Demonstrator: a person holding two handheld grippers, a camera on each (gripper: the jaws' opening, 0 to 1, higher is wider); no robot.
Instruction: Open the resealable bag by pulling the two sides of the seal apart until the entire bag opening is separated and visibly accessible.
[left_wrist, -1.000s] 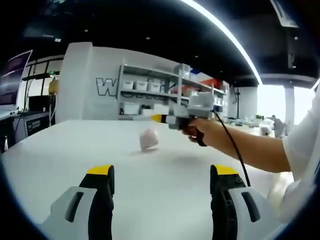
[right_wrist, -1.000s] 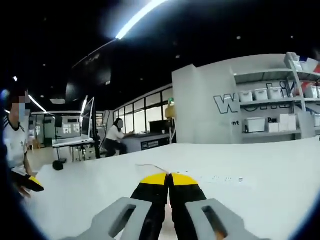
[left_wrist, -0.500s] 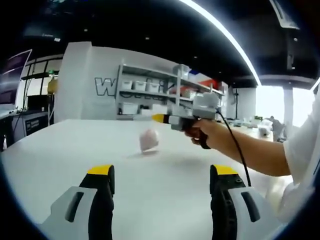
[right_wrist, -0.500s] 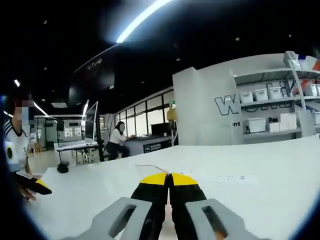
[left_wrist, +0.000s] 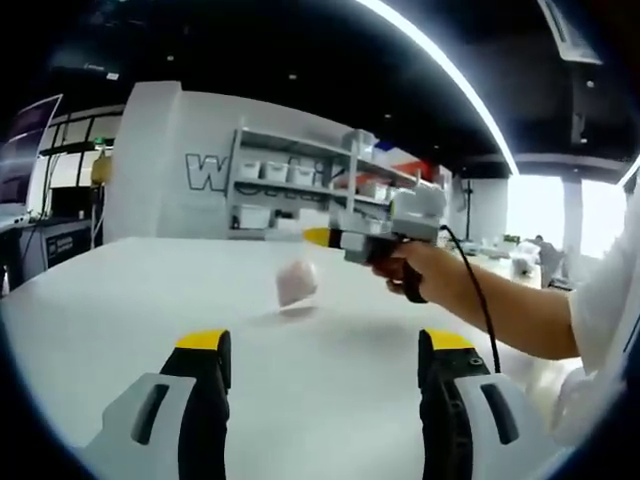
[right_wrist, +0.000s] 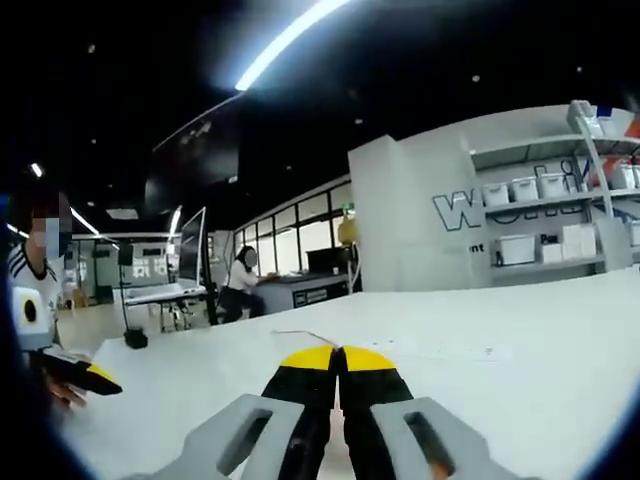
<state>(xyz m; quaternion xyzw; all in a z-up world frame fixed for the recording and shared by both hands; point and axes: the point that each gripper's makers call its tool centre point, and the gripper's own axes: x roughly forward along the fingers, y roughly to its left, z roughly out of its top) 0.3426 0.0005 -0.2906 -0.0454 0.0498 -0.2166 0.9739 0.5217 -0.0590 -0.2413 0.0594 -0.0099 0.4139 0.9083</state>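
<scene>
The left tool (left_wrist: 320, 362) has its jaws wide apart. The right tool (right_wrist: 339, 357) is closed together, empty. The bag (left_wrist: 296, 284) sits mid-frame on the white tabletop (left_wrist: 120, 290). Wall letters (right_wrist: 462, 208) start "wo".

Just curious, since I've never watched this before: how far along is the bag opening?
Barely begun. The bag sits untouched on the white table. The left gripper is open, short of the bag; the right gripper is shut and empty. Gripping both seal sides and pulling them apart remains.
</scene>
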